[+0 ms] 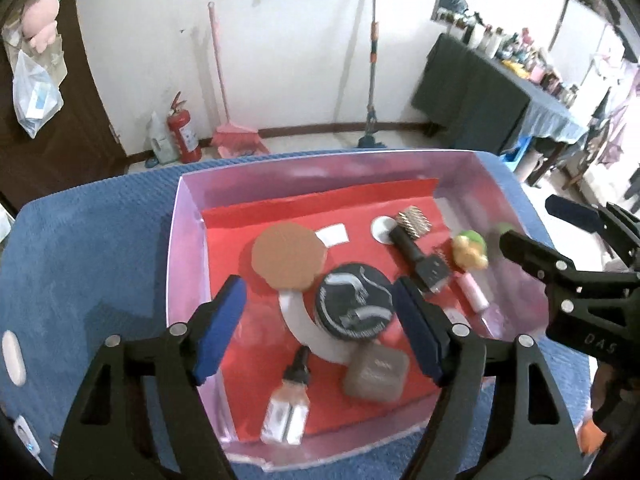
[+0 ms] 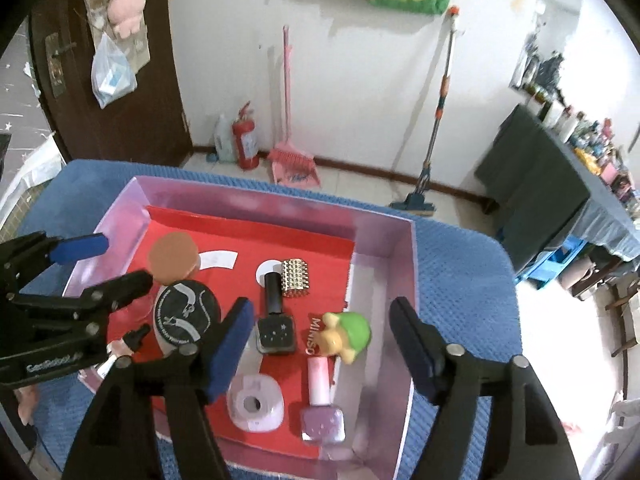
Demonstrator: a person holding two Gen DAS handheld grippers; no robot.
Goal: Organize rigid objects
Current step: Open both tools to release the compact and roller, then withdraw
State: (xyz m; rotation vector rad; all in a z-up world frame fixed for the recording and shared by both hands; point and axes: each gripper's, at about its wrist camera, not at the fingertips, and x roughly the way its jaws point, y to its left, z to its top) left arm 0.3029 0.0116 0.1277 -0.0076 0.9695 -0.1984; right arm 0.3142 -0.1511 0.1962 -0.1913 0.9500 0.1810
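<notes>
Clear pink-tinted box point(image 2: 404, 292), red-lined, holds bottles, round tins and toy.

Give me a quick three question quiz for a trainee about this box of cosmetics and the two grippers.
1. True or false: the left gripper is clamped on the round black tin.
2. Which lies nearest the green and yellow toy? A: tan disc B: pink nail polish bottle C: clear dropper bottle
3. What colour is the sheet lining the clear box?

Key: 1 false, its fingers stand open above it. 2 B. 3 red.
</notes>
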